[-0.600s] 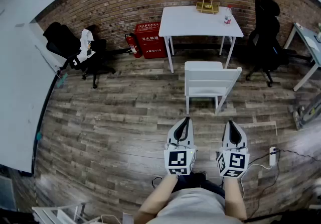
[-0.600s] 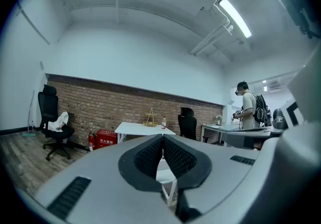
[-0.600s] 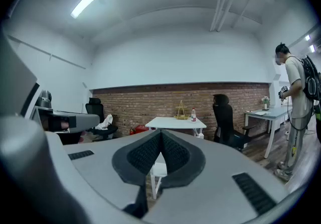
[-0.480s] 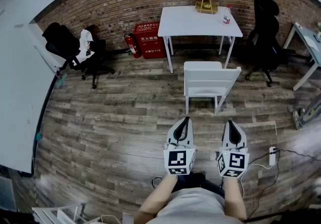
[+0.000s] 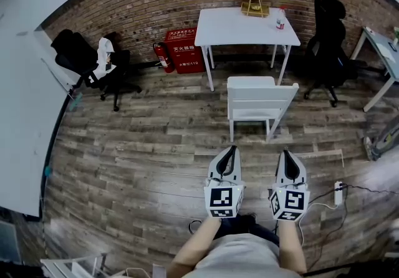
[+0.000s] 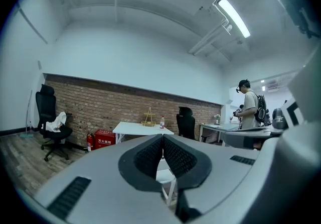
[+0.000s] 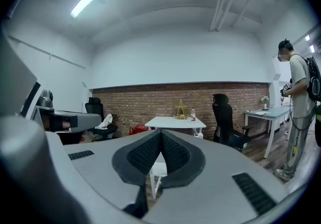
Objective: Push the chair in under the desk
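So, state of play: we reckon this one has barely started. We're standing on the wood floor (image 5: 124, 146) facing the white bench (image 5: 237, 27), which sits against the brick wall. The white chair (image 5: 259, 101) is parked out in front of the bench with its backrest toward us. Only the far edge of its seat is about level with the bench's front legs, so basically none of it is tucked under.

The chair also looks a touch skewed, with its right side angled off, so we'd guess the push needs to be even on both sides or it'll clip a bench leg.

The left tongs (image 5: 232, 148) and right tongs (image 5: 287, 153) are side by side, aimed roughly level at the backrest. Both are closed all the way, pads pressed together with nothing between them. A strip of bare floor lies between them and the chair, so there's no contact.

What's left is pretty much everything: step up, get the tongs onto the backrest, and slide the chair forward until the seat is under the bench.

A small wire rack (image 5: 256, 1) and a bottle (image 5: 282, 19) sit on the bench near the wall, so we'd avoid a hard bump.
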A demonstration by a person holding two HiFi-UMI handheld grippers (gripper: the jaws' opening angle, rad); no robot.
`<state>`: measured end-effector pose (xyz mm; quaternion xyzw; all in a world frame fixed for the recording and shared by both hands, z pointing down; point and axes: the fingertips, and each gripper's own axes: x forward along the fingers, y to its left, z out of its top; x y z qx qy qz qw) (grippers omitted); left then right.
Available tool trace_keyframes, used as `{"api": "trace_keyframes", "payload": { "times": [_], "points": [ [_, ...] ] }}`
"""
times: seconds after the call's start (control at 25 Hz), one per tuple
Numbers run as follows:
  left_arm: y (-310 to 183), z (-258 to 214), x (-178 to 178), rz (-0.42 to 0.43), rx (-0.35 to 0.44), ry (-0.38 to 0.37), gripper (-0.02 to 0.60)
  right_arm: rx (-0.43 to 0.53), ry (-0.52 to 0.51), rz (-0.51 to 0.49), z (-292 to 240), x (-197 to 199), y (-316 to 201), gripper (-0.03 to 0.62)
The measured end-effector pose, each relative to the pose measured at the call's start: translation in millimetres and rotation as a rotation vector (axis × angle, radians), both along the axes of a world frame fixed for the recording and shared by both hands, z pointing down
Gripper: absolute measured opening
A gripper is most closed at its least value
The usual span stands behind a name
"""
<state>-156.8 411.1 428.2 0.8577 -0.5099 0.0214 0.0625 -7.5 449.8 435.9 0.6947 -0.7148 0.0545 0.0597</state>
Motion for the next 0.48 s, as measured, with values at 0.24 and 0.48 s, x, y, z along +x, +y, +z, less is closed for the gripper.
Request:
{"api": "trace_keyframes", "payload": {
  "times": [0.24, 0.48],
  "points": [
    [-4.1, 0.0, 0.4, 0.007, -0.005, 0.010, 0.015, 0.011, -0.014, 0.007, -1.4, 1.7, -3.5, 0.017],
    [-14.1, 5.3, -6.8, 0.010, -0.010, 0.003, 0.015, 0.005, -0.034, 0.030, 4.0, 2.1, -13.3, 0.017]
  ]
}}
